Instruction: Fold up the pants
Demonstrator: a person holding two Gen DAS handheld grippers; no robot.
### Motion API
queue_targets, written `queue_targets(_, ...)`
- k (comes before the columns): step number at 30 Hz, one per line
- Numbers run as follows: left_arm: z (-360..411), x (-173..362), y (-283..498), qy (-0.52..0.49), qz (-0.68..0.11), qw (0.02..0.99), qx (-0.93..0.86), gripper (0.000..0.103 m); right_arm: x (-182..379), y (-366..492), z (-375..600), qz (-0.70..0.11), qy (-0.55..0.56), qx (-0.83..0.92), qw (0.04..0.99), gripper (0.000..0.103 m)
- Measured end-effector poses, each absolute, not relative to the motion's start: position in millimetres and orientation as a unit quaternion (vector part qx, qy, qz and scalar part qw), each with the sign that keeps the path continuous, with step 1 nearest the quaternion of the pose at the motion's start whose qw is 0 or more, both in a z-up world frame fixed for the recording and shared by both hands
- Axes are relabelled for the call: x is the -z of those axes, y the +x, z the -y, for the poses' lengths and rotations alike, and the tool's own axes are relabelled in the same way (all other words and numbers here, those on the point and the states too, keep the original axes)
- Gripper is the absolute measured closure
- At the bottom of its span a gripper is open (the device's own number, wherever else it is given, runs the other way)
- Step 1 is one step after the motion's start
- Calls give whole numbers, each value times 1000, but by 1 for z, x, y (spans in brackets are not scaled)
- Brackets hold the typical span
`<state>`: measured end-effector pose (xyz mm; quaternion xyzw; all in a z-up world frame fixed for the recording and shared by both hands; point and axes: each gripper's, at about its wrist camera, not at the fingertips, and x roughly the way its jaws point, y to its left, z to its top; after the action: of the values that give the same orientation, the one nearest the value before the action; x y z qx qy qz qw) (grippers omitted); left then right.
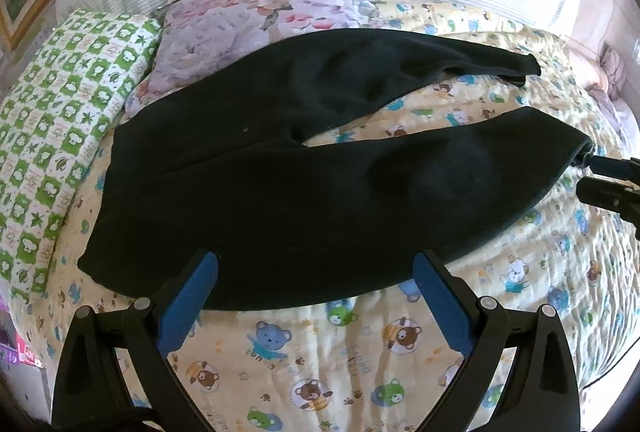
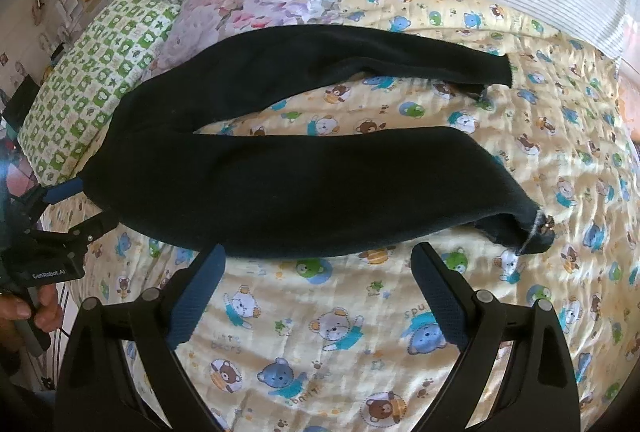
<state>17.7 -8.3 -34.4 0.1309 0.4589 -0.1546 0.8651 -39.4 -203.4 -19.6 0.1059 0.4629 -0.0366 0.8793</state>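
Bear-print quilt point(image 1: 320, 372) under black pants point(image 1: 280, 183), waistband half-hidden; both hand-held grippers point(image 1: 316, 272) point(image 2: 318, 268) spread apart.

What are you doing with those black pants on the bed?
A person is about to fold the black pants, which lie spread out, legs apart, on the teddy-bear quilt. Both tools are open: the left hand-held gripper by the waist end, the right hand-held gripper near the closer leg. Nothing is gripped or folded yet.
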Motion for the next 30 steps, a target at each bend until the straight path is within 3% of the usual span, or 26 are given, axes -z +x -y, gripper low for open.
queue_targets(10, 53, 28, 25, 140, -458, 850, 221, 4, 14, -62, 252, -475, 133, 87, 866, 9)
queue_targets(21, 178, 21, 75, 217, -446, 786, 369, 4, 21, -83, 317, -477, 162, 143, 852, 9)
queue_targets(23, 204, 26, 92, 224, -453, 762, 406, 4, 26, -78, 322, -481, 147, 152, 851, 17)
queue_targets(25, 230, 35, 109, 231, -474, 727, 440, 4, 33, -73, 329, -488, 145, 157, 846, 32)
queue_targets(30, 282, 72, 135, 246, -523, 649, 494, 4, 57, -57, 347, -503, 137, 170, 836, 59)
